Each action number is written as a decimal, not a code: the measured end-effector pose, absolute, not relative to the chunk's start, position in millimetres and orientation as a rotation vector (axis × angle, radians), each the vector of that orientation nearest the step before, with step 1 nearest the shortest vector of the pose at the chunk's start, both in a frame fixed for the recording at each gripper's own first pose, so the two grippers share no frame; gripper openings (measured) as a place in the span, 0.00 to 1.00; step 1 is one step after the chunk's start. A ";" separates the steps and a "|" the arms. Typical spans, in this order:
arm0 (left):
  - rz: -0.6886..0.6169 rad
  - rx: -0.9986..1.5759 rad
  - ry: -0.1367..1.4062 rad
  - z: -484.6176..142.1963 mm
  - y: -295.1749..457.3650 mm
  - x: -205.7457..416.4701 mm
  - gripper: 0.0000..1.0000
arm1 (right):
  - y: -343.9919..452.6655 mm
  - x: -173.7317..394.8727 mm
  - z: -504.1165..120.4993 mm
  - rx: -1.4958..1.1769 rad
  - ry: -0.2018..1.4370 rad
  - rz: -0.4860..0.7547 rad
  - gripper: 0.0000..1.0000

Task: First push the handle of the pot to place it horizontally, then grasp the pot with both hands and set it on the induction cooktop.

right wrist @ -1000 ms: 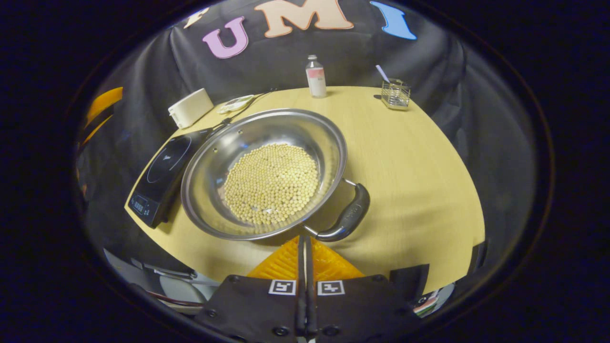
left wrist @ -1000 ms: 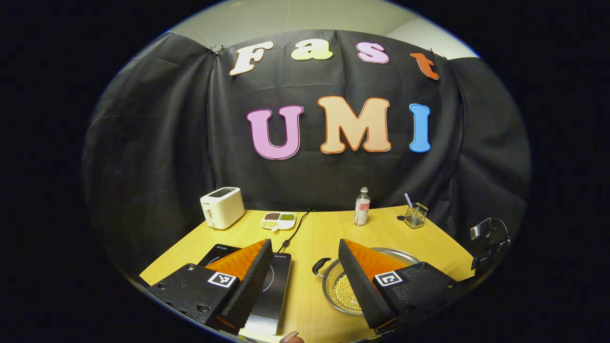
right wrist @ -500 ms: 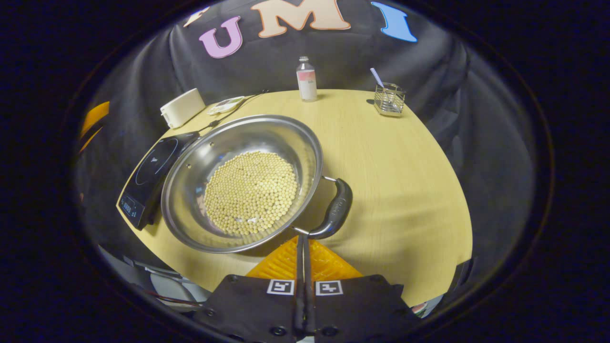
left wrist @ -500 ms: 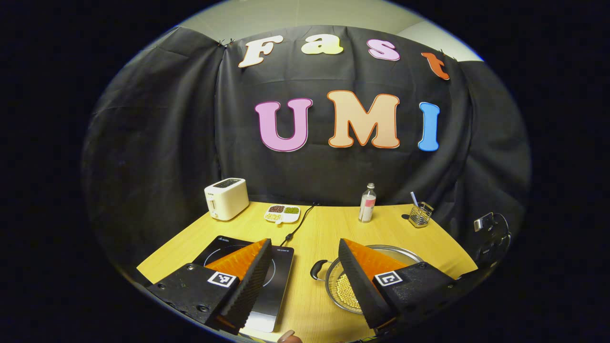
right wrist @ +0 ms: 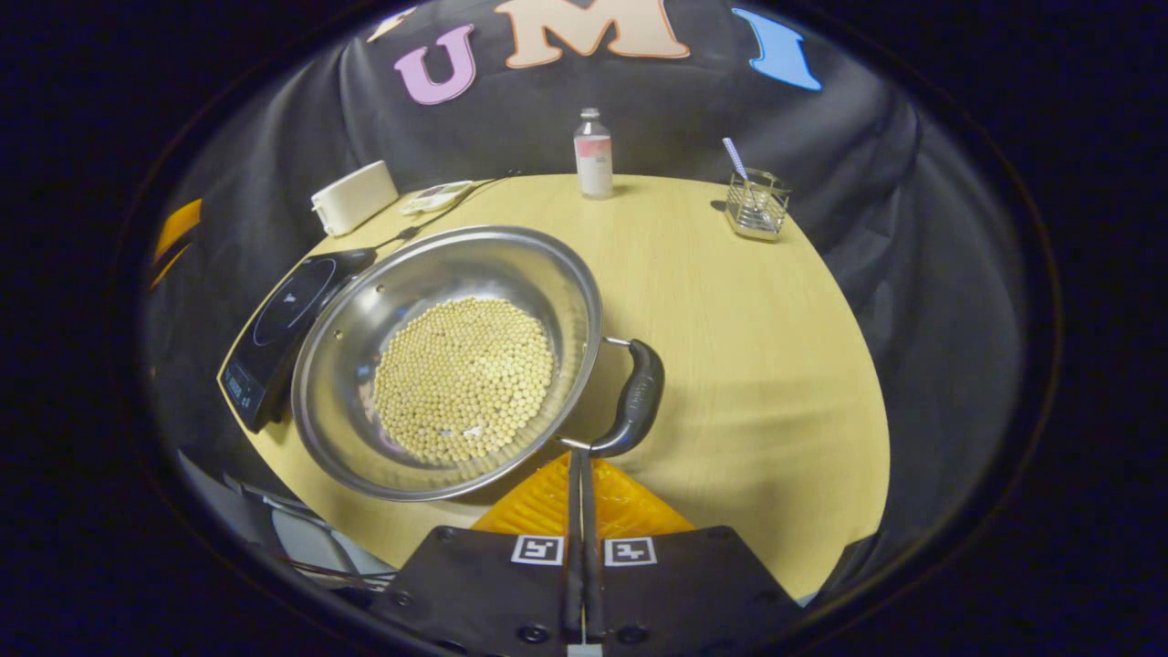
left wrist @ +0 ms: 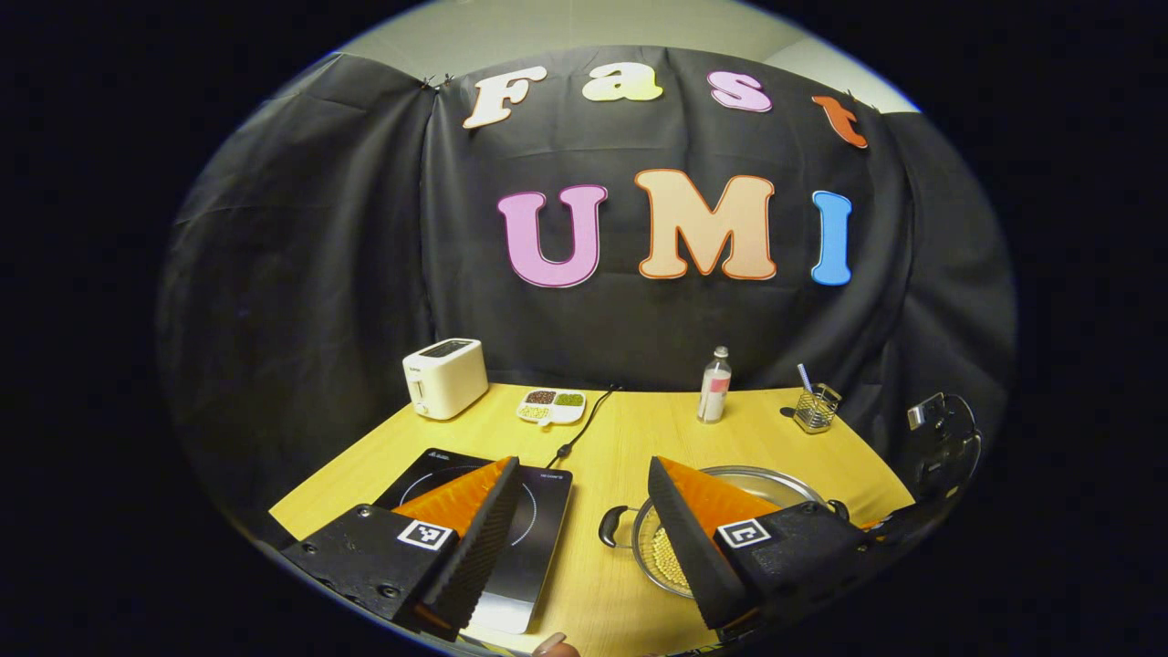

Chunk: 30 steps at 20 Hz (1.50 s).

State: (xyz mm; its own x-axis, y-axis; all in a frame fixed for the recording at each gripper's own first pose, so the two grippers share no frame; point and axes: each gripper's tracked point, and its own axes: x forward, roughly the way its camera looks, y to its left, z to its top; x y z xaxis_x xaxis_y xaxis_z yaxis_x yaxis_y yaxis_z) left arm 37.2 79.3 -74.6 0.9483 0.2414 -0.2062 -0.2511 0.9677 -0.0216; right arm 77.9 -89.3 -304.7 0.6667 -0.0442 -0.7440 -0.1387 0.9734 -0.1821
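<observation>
Over the last second the steel pot (right wrist: 447, 356) of pale beans is seen to have been turned: its near black handle (right wrist: 634, 401), earlier angled toward the table edge, now lies closer to level beside the rim. The left gripper (left wrist: 584, 511) is held wide open and empty above the table, between the induction cooktop (left wrist: 538, 511) and the pot. The right gripper (right wrist: 581, 474) is closed on nothing, its tips at the handle's near end; the push is judged nearly done

No text is legible; the induction cooktop (left wrist: 511, 511) bears small unreadable print
</observation>
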 end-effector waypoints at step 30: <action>0.153 -0.092 0.308 -126.9 65.8 71.3 0.88 | -102.3 109.9 -255.2 -0.104 0.747 0.031 0.18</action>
State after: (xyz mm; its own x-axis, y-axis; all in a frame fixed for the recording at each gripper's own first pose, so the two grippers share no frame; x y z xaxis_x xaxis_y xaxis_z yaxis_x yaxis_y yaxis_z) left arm 71.3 65.8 -126.9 0.9414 0.1358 -0.3089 -0.1640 0.9842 -0.0671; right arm 109.9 -102.3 -255.2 0.7334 -0.0090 -0.6798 -0.0647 0.9944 -0.0830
